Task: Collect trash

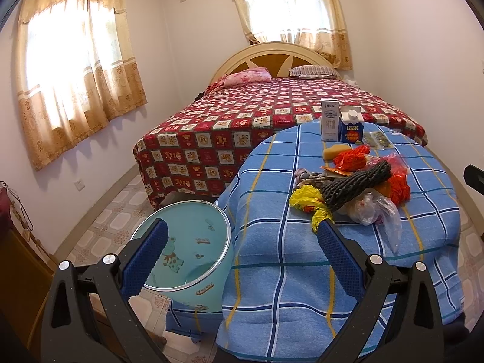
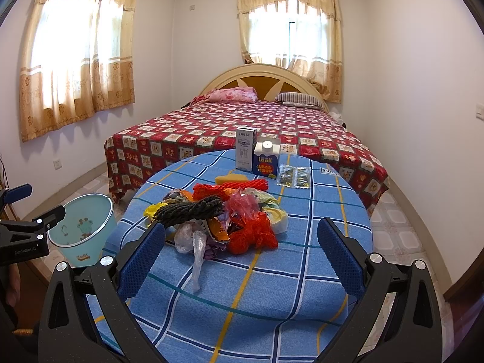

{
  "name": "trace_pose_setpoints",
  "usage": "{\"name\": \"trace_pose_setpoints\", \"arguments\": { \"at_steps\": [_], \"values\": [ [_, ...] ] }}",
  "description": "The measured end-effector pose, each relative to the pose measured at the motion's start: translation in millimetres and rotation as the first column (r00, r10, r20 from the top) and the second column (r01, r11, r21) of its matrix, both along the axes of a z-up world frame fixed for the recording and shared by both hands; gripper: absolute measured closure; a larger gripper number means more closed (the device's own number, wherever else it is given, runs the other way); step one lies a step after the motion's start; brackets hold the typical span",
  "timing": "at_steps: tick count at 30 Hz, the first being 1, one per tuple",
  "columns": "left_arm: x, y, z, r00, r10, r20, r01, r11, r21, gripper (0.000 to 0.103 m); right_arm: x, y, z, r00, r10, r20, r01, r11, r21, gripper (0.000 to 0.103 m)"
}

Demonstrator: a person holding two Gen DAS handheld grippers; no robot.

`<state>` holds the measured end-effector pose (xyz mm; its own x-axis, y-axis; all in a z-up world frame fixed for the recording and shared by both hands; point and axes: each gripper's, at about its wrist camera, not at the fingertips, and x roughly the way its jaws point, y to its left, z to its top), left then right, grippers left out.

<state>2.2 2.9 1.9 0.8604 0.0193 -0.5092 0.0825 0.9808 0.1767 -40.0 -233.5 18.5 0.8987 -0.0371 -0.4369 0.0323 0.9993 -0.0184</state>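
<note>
Both wrist cams fwd, sharing table (image 1: 272,199) + bed (image 2: 211,127).

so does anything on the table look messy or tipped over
Nothing has tipped: both cartons stand upright. The only mess is the heap of bags, netting and wrappers in the middle of the table; the bin beside it stands upright.

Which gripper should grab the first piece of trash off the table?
Probably right: the right gripper is open facing the trash pile; the left gripper sits off the table's edge, nearer the bin.
</note>
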Motion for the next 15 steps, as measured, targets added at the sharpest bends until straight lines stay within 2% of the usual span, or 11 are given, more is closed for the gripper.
{"name": "trace_pose_setpoints", "arguments": {
  "at_steps": [15],
  "values": [
    [-1.1, 2.4, 2.5, 1.0, 0.002, 0.009, -0.002, 1.0, 0.0, 0.006, 0.3, 0.1, -0.5, 1.0, 0.001, 0.0, -0.001, 1.0, 0.002, 0.005]
  ]
}}
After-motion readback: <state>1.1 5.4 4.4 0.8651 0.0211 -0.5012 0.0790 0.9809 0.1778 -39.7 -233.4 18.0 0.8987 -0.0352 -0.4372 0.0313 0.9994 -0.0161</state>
